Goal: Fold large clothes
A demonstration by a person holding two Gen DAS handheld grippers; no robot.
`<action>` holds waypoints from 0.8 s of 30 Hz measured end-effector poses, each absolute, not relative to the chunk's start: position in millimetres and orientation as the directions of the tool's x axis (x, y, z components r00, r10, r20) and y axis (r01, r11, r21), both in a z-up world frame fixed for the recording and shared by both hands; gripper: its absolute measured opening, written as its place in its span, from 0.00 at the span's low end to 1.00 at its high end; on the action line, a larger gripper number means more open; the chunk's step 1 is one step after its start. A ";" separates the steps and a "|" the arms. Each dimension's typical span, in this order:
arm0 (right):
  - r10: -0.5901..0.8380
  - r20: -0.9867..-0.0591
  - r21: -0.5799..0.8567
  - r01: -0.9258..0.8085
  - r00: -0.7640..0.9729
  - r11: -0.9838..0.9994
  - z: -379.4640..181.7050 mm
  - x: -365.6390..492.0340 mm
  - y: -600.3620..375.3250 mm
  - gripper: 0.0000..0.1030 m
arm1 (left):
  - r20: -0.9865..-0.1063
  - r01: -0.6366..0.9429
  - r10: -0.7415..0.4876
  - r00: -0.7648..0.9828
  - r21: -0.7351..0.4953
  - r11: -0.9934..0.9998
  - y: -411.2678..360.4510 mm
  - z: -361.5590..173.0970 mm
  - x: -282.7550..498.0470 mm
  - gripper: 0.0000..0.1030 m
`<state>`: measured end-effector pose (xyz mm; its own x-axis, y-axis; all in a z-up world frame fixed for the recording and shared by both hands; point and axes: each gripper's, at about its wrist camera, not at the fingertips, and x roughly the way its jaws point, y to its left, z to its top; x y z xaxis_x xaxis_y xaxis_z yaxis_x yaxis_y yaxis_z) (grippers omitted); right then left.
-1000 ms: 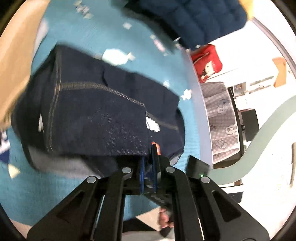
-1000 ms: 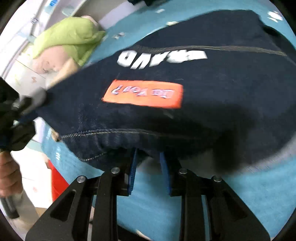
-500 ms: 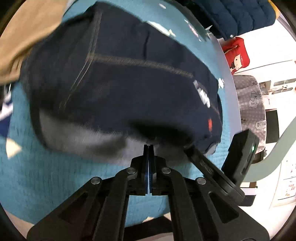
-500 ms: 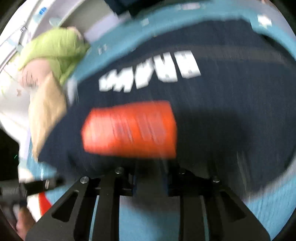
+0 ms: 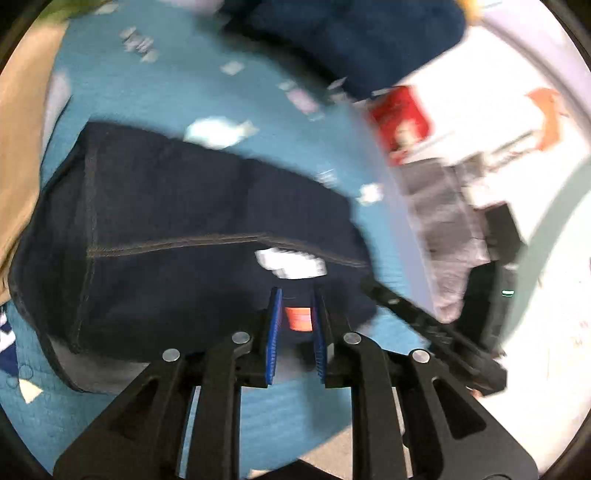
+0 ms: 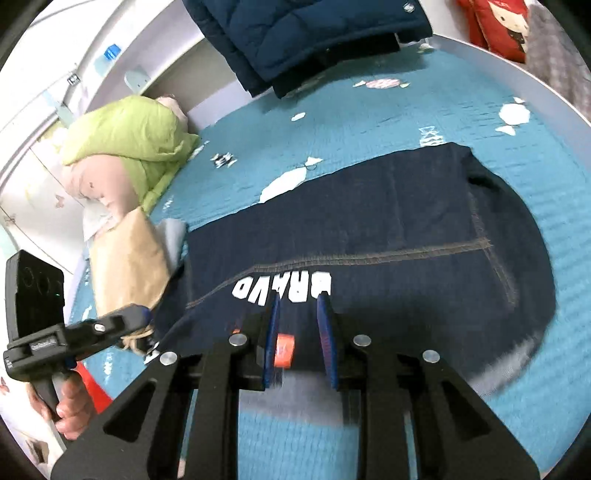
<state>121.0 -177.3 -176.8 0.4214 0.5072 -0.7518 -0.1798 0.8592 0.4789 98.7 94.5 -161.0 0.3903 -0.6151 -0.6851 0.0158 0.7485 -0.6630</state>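
Note:
A folded dark navy garment [image 6: 406,221] with white letters and an orange label [image 6: 284,350] lies flat on the teal bed cover [image 6: 369,122]. My right gripper [image 6: 299,339] grips its near edge, and fabric and the label fill the gap between the pads. In the left wrist view the same garment [image 5: 184,229] spreads ahead of my left gripper [image 5: 296,328]. Its jaws are opening, and the garment's edge with an orange label [image 5: 297,319] sits between the pads without being pressed. From the right wrist view the left gripper [image 6: 142,317] is at the garment's left corner.
A tan garment [image 6: 125,258] lies left of the navy one, with a green jacket [image 6: 129,136] behind it. At the far end of the bed lies a navy quilted jacket [image 6: 295,33]. A red cushion [image 6: 498,26] is beyond the bed's edge. A person's hand [image 6: 70,410] holds the left gripper.
The navy garment has come down from a lifted bundle and now lies flat on the bed. The left jaws went from shut to parted. Both views have pulled back from the cloth.

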 end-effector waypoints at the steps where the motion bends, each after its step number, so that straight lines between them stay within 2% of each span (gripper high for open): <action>1: 0.516 -0.771 0.496 -0.156 0.373 0.854 -193.6 119.8 -186.5 0.21 | -0.711 -0.024 -0.616 0.340 -0.661 0.750 94.6 -181.8 98.4 0.15; 3: 0.514 -0.825 0.506 -0.095 0.237 0.857 -240.3 116.6 -175.3 0.16 | -0.761 -0.083 -0.606 0.232 -0.636 0.767 92.6 -224.3 86.4 0.09; 5: 0.545 -0.814 0.543 -0.067 0.202 0.837 -266.7 100.4 -177.0 0.14 | -0.812 -0.120 -0.555 0.181 -0.579 0.807 91.2 -257.8 73.1 0.02; 8: 0.576 -0.795 0.584 -0.017 0.192 0.811 -271.8 94.5 -187.4 0.11 | -0.705 -0.206 -0.674 0.222 -0.709 0.674 114.7 -273.3 66.9 0.03; 9: 0.572 -0.801 0.581 0.001 0.178 0.814 -272.9 97.4 -187.8 0.10 | -0.721 -0.216 -0.659 0.215 -0.693 0.688 116.8 -265.4 69.7 0.03; 12: 0.527 -0.823 0.535 -0.023 0.210 0.844 -242.7 95.0 -188.0 0.16 | -0.818 -0.044 -0.506 0.274 -0.536 0.843 99.6 -217.0 72.4 0.03; 15: 0.531 -0.789 0.531 -0.094 0.308 0.842 -195.6 85.6 -191.0 0.16 | -0.789 0.055 -0.523 0.322 -0.536 0.842 82.6 -183.8 75.2 0.03; 17: 0.538 -0.767 0.526 -0.139 0.350 0.839 -184.3 94.0 -180.5 0.16 | -0.760 0.115 -0.546 0.352 -0.544 0.831 68.2 -171.4 80.6 0.03; 19: 0.475 -0.822 0.454 -0.142 0.314 0.879 -197.8 102.3 -168.5 0.16 | -0.780 0.129 -0.535 0.323 -0.524 0.842 48.5 -181.2 92.4 0.03; 20: 0.443 -0.859 0.425 -0.124 0.258 0.897 -216.8 106.8 -164.0 0.11 | -0.795 0.134 -0.531 0.292 -0.516 0.846 38.4 -190.5 95.5 0.03; 21: 0.480 -0.847 0.473 -0.089 0.227 0.877 -231.0 107.6 -168.3 0.11 | -0.826 0.142 -0.513 0.235 -0.493 0.859 27.9 -209.0 97.8 0.03; 22: 0.522 -0.824 0.525 -0.052 0.221 0.850 -235.7 106.3 -175.7 0.11 | -0.885 0.133 -0.423 0.195 -0.404 0.905 18.1 -233.8 100.2 0.02; 24: 0.583 -0.787 0.600 0.031 0.203 0.800 -233.5 100.4 -196.1 0.13 | -0.883 0.152 -0.418 0.215 -0.393 0.907 17.4 -239.3 98.3 0.02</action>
<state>100.4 -196.1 -233.5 0.2034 0.5825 -0.7869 0.0305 0.7996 0.5998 98.3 17.4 -239.3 0.2151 -0.4180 -0.8826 0.1515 0.9071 -0.3926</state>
